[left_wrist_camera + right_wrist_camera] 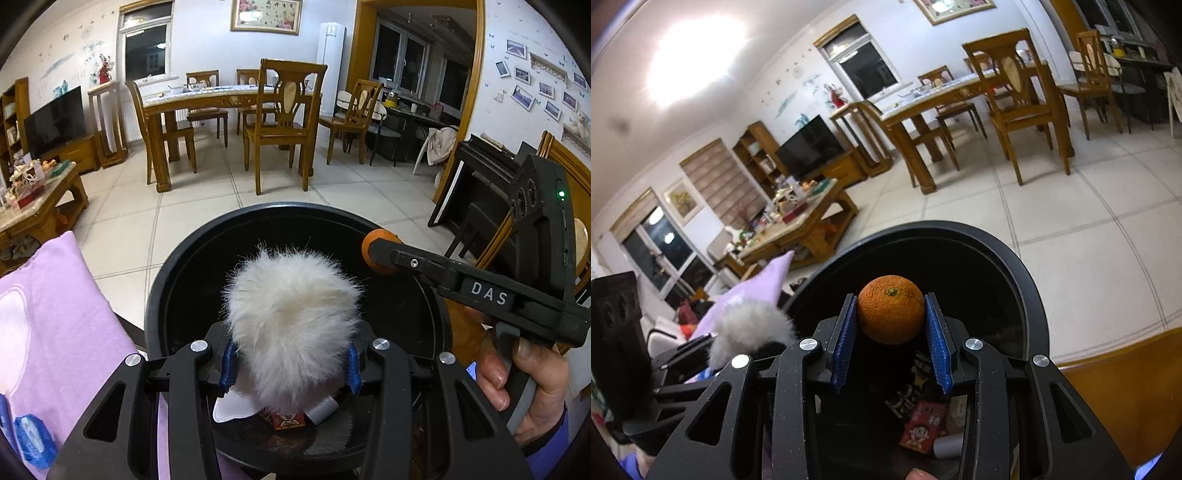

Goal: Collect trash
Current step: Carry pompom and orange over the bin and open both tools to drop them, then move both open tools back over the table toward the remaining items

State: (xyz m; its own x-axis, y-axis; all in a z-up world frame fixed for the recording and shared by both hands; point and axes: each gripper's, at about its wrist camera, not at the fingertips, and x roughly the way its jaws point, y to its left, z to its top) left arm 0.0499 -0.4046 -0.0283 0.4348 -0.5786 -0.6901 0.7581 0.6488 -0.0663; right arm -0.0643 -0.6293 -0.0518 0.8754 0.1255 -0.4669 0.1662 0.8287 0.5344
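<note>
Over the black bin (173,280) — hand-held grippers clamp fluffy ball (291,332) and orange (891,309).

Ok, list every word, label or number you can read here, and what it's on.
"DAS": white letters on the right gripper.
Red packet in the black bin: printed characters, too blurred to read.
Framed picture on the wall: writing too small to read.

A long wooden dining table (207,101) stood on the pale tiled floor (207,206), with carved wooden chairs (284,125) drawn up around it. To the table's left sat a black flat television (55,120) on a low wooden cabinet, and nearer than that a cluttered wooden coffee table (37,210). Behind the table hung a framed floral picture (266,15), with a tall white air conditioner (330,66) to its right.
</note>
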